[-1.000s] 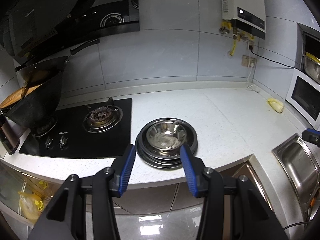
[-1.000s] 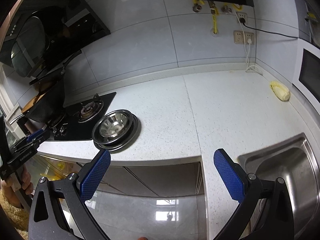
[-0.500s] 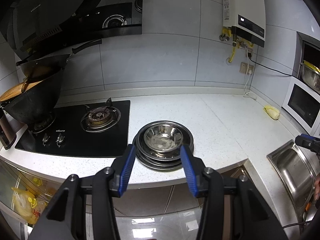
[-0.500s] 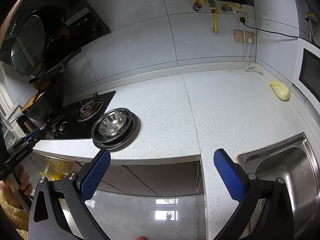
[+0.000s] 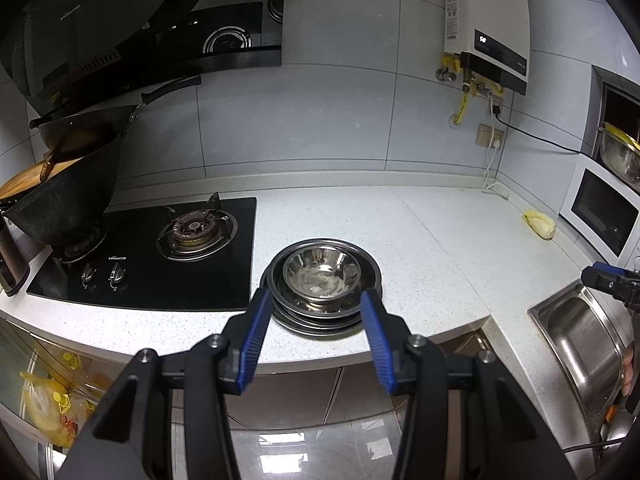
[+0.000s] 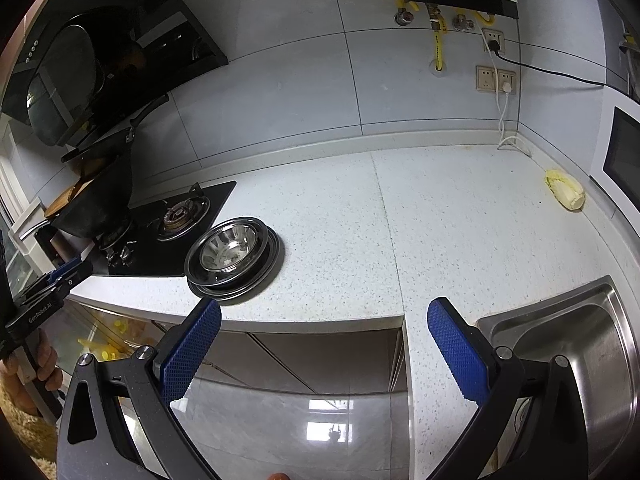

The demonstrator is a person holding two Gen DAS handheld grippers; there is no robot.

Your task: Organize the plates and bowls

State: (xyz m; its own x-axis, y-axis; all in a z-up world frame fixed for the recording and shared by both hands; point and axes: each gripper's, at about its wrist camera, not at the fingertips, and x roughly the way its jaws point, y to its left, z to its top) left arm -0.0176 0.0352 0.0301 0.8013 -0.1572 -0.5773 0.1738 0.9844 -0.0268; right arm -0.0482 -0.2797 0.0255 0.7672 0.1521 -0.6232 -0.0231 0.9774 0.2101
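A steel bowl point(image 5: 320, 276) sits on a stack of steel plates point(image 5: 320, 320) on the white counter beside the hob. The same bowl point(image 6: 228, 248) and plates point(image 6: 256, 280) show in the right wrist view. My left gripper point(image 5: 314, 304) is open and empty, held off the counter's front edge in line with the stack. My right gripper point(image 6: 324, 312) is open and empty, off the counter edge to the right of the stack, near the sink.
A black gas hob point(image 5: 160, 256) with a large wok point(image 5: 64, 200) lies left of the stack. A steel sink point(image 6: 580, 360) is at the right. A yellow cabbage piece point(image 6: 566, 194) lies near a white microwave point(image 5: 600, 212). A water heater point(image 5: 488, 20) hangs on the wall.
My left gripper has drawn back and swung slightly left, so the stack sits a bit farther off. My right gripper has barely moved. Both stayed open.
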